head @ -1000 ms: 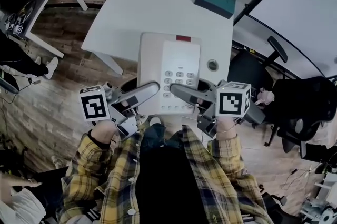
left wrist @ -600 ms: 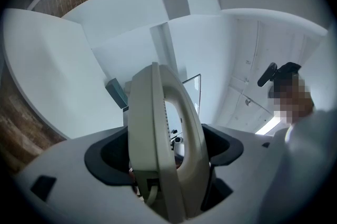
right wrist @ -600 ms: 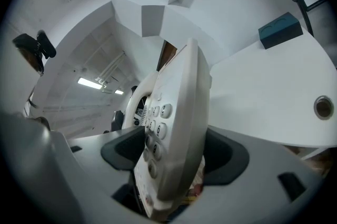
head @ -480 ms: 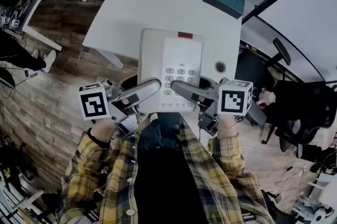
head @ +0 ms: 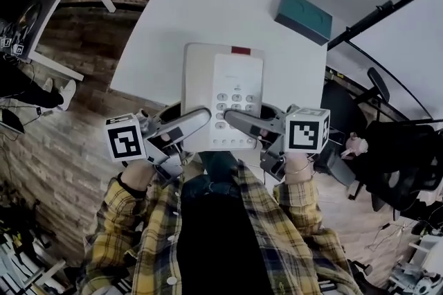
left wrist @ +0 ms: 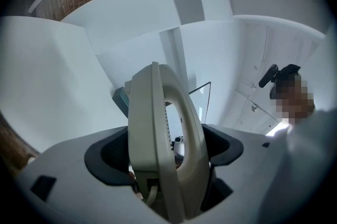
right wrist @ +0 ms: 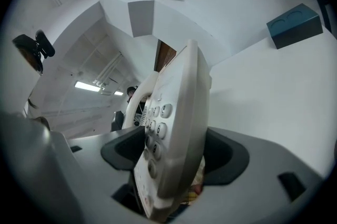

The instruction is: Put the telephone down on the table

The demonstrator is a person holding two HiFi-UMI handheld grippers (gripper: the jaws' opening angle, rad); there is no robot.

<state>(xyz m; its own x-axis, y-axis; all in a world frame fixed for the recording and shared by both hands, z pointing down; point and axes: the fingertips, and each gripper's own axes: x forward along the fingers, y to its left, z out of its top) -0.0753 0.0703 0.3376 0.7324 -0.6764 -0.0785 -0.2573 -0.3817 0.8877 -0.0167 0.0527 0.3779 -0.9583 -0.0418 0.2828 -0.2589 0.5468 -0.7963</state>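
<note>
Over on the left, the person's left hand (head: 140, 172) sits low, close to the body, with the plaid sleeve (head: 114, 217) bent at the elbow beside the torso. The left gripper (head: 198, 116) reaches from it up and inward, its marker cube (head: 125, 138) facing up. Its jaws are clamped on the near left corner of the telephone (head: 223, 96), on the handset side; in the left gripper view the cream body stands edge-on, pinched between the two dark pads.

The telephone lies flat, keypad (head: 235, 106) up, over the near part of the white table (head: 187, 16), with its near edge out toward the person. Both grippers hold it at that edge. I can't tell whether its underside touches the tabletop.

To the right, the right gripper (head: 237, 119) mirrors the left one, angled up and inward from the right hand (head: 297, 165), and its marker cube (head: 306, 130) is tilted toward the camera. Its jaws are closed on the near right part of the telephone, just under the keypad; the right gripper view shows the buttons running up between the pads.

A teal box (head: 303, 16) rests at the table's far right corner, well apart from the telephone.
</note>
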